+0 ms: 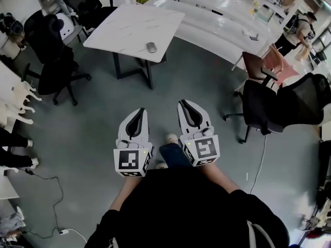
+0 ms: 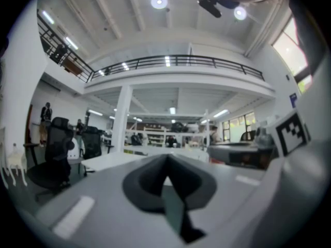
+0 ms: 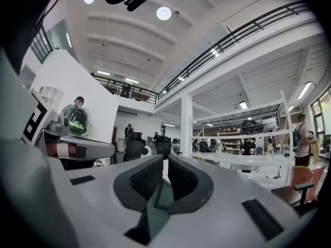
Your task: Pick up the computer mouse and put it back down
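A grey computer mouse (image 1: 151, 47) lies near the front edge of a white square table (image 1: 124, 27), far ahead of me in the head view. My left gripper (image 1: 140, 110) and right gripper (image 1: 184, 103) are held level side by side over the grey floor, well short of the table, and neither touches anything. In the left gripper view the left gripper (image 2: 167, 157) has its jaws meeting with nothing between them, and the white table (image 2: 111, 161) shows beyond. The right gripper (image 3: 165, 160) likewise has its dark pads closed together and empty. The mouse is not visible in either gripper view.
Black office chairs stand left of the table (image 1: 51, 56) and at the right (image 1: 269, 107), beside a brown chair (image 1: 261, 66). Long white benches (image 1: 217, 19) run behind. A person (image 1: 297, 32) stands at the far right. A cable (image 1: 46, 190) trails on the floor at my left.
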Available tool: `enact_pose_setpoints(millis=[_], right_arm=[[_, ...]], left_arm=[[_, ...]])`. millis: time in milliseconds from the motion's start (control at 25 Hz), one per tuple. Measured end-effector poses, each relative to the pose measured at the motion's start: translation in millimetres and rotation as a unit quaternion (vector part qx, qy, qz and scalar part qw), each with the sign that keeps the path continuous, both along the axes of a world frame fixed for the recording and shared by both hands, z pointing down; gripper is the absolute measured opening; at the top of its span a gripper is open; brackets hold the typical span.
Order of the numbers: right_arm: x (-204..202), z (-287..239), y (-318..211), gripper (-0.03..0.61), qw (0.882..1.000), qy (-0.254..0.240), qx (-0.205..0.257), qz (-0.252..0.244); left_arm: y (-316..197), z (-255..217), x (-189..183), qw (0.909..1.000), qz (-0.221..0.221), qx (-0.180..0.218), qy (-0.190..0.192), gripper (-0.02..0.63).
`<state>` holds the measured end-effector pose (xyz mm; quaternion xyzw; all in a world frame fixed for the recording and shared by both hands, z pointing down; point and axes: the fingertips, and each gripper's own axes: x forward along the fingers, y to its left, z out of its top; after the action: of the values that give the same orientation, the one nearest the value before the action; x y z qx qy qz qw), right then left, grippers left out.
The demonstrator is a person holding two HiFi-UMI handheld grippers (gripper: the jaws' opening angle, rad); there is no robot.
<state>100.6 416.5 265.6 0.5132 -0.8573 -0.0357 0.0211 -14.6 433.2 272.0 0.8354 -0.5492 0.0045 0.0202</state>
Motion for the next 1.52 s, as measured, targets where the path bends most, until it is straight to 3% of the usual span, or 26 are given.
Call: enact_pose_setpoints(millis=[280,440,680,1200,1520], right_arm=[[-1,13,-28,0.025,1.0,-0.003,-0.007,-0.011],[-5,24,-59,0.097,0.999,-0.002,-0.023,-0.022],[-7,38,-129,0.132,0.998,-0.002,-0.047,-0.031],[-6,61,-290,0.132,0.993,0.013,-0.084,-0.078],[-7,83,-355,0.133,0.99,0.018,-0.097,-0.1]], left_arm=[[-25,11,-2,0.9999,-0.009,0.002,0.004,0.008],[-54,19,-6,0.9997,-0.021,-0.008,0.005,0.008],[-122,19,-8,0.9993,-0.035,-0.015,0.004,0.008],[-270,30,-5,0.9952,-0.087,-0.043,0.005,0.008],[-327,44,-10,0.9921,-0.116,-0.047,0.009,0.008]])
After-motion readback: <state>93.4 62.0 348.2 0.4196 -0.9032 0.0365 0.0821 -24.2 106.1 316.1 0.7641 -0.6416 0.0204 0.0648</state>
